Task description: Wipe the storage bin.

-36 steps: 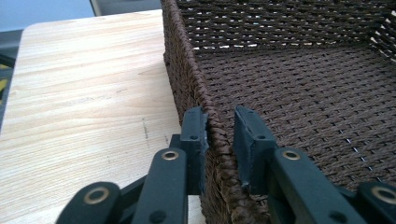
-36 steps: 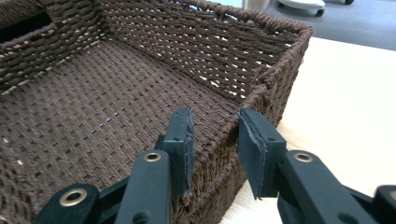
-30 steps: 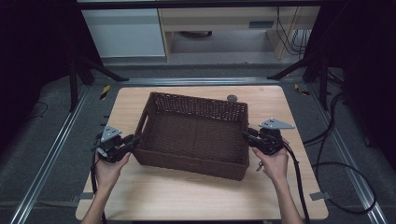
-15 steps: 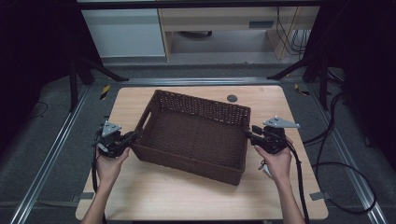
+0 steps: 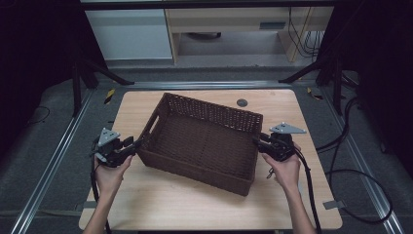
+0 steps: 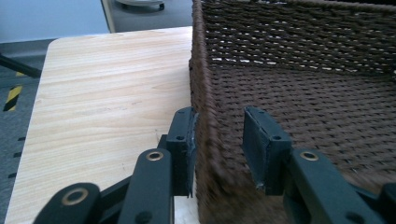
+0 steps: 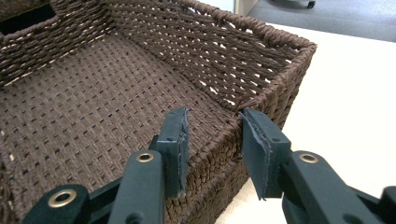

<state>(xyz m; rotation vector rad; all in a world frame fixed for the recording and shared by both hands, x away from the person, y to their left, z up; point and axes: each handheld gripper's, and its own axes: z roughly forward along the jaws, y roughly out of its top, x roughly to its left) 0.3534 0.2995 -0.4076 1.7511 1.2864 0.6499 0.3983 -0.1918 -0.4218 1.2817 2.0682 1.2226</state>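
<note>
As left gripper (image 5: 136, 145) just widened, right gripper (image 5: 257, 139) narrowed, loose astride basket (image 5: 207, 141): wooden table (image 5: 195, 207).

this looks like a lab or recording studio set up for filming tabletop work. a light wooden table (image 5: 146, 204) stands on a grey carpeted floor (image 5: 44, 161) between metal rails (image 5: 48, 170), with black stand legs (image 5: 92, 73) braced at either side and dark drapes closing off the edges. loose black cables (image 5: 360, 195) trail over the floor, taped hazard stripes (image 5: 110, 95) mark it, and plain white and pale wood cabinets (image 5: 131, 34) line the back.
</note>
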